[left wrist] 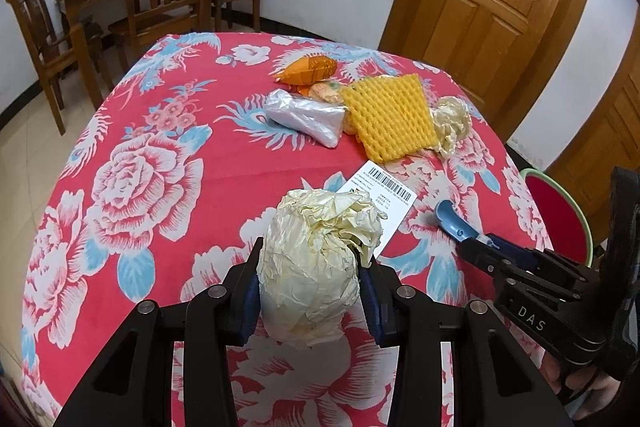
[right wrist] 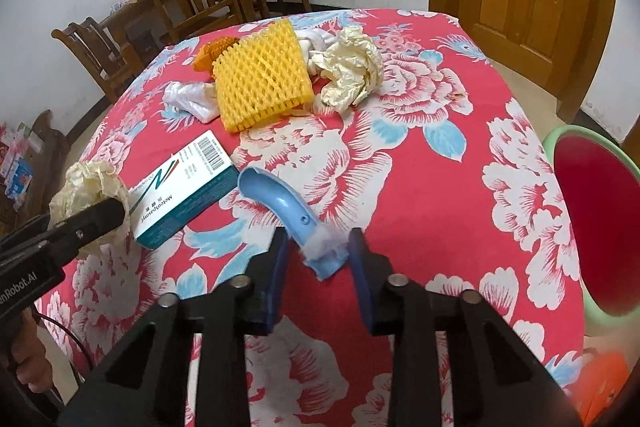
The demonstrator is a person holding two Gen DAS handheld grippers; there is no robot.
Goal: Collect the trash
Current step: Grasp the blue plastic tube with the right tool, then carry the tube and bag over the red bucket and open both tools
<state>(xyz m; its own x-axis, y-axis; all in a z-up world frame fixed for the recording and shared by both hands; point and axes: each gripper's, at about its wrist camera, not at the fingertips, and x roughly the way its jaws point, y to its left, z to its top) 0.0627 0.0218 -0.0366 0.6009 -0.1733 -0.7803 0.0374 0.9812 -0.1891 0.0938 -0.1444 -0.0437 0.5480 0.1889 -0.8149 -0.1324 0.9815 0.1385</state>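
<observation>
The left gripper [left wrist: 308, 291] is clamped on a crumpled ball of cream paper [left wrist: 316, 259], held between the blue pads above the red floral tablecloth [left wrist: 140, 187]. The right gripper [right wrist: 318, 263] is set with its jaws apart, one on either side of the near end of a curved blue plastic piece [right wrist: 280, 203]; whether the pads touch it cannot be told.

The coming move is judged to turn on this piece. Its long axis runs from the right gripper toward 11 o'clock in the right wrist view, the broken near end lying between the fingers and the far end curving away toward a white-and-teal medicine box [right wrist: 184, 187]. The right gripper is plainly the nearer of the two; closure on the near end should suffice.

A basin with a pale green rim and red interior [right wrist: 560, 143] stands off the table edge at 3 o'clock of the right gripper. Nothing is seen inside the visible part of it, and it is judged the likely receptacle for both held items.

Uncollected trash lies well apart at 12 o'clock: a yellow foam net [right wrist: 262, 75], a second cream paper wad [right wrist: 352, 71] touching its right side, a clear plastic bag [left wrist: 304, 117] at its left, and an orange wrapper [left wrist: 308, 69] behind.
</observation>
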